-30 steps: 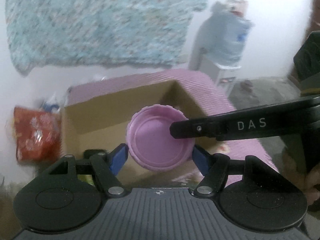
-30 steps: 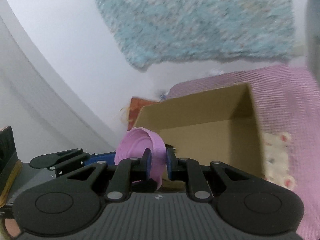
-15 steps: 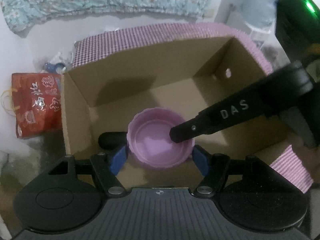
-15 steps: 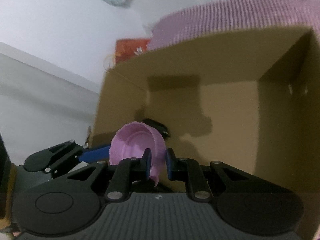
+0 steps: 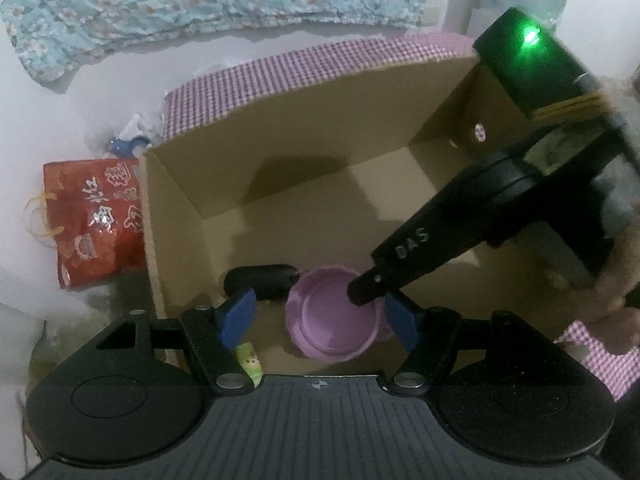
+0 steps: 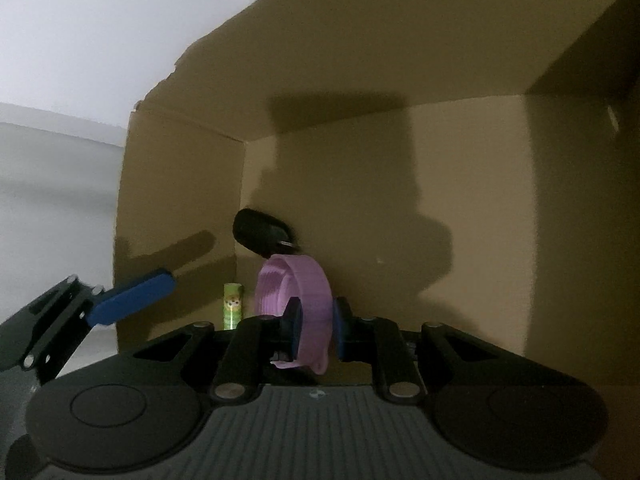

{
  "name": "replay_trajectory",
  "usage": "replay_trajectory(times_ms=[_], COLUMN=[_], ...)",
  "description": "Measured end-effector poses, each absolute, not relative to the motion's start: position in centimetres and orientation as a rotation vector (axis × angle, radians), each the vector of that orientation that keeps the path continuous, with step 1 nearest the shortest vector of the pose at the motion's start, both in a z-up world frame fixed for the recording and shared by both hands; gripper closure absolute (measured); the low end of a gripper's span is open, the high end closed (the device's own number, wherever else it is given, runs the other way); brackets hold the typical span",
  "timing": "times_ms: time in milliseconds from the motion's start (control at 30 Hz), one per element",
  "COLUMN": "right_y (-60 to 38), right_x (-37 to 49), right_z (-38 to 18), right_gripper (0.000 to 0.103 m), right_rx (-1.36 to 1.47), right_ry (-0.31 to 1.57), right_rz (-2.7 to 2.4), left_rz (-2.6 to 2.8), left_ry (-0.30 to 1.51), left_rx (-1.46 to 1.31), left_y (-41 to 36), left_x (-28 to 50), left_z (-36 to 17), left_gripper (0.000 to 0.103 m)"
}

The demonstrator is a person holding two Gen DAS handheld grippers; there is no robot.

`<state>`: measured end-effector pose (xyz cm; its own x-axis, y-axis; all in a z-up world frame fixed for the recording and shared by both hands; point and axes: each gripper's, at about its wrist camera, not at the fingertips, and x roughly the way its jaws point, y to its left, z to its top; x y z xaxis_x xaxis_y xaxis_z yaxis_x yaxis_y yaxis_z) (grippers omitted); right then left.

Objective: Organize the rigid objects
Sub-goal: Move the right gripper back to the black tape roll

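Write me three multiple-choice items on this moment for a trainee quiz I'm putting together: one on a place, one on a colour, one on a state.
1. Where is the black object?
A. On the checked cloth
B. In the cardboard box, by its left wall
C. Inside the red bag

2. What colour is the lid held by the right tool?
A. Purple
B. Green
C. White

3. How is the left tool?
A. Shut on the lid
B. Shut on the black object
C. Open, its pads clear of the lid

Answers:
1 B: it lies on the box floor near the left wall, behind the lid.
2 A: the lid shows purple in both views.
3 C: there is a clear gap between the left blue pad and the lid, while the right tool pinches the lid's rim.
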<state>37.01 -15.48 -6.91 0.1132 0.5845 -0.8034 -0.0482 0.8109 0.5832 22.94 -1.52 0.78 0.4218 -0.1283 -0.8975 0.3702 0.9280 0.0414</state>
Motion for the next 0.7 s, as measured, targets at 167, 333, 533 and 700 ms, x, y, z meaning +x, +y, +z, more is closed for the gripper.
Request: replay_trajectory(times_ms=[167,333,533,700], right_y=[-16.4,-17.7,-21.9,-26.2], right_x=[37.0,35.9,31.7,24.5], right_z=[-7.8,-5.4,0.3,4.7], right_gripper=[0.063,0.035,0.035,0.034], right_rx=[0.501,0.535,0.68,0.76], right_ry=[1.438,1.366,1.207,1.031], right_rz=[0.477,0.465,0.518,0.574], left_rz=[-0.303,-0.298,-0.303,-0.344], left_ry=[1.058,0.994,0.865,0.785], left_rx=[0.203,0.162,0.128,0.063], left_y=[-0.7,0.3,1.4,2.2], left_x=[22.4,20.8,17.0,13.1], left_z=[2.4,5.0,8.8,10.4], left_gripper=[0.031,0.031,0.028,0.022])
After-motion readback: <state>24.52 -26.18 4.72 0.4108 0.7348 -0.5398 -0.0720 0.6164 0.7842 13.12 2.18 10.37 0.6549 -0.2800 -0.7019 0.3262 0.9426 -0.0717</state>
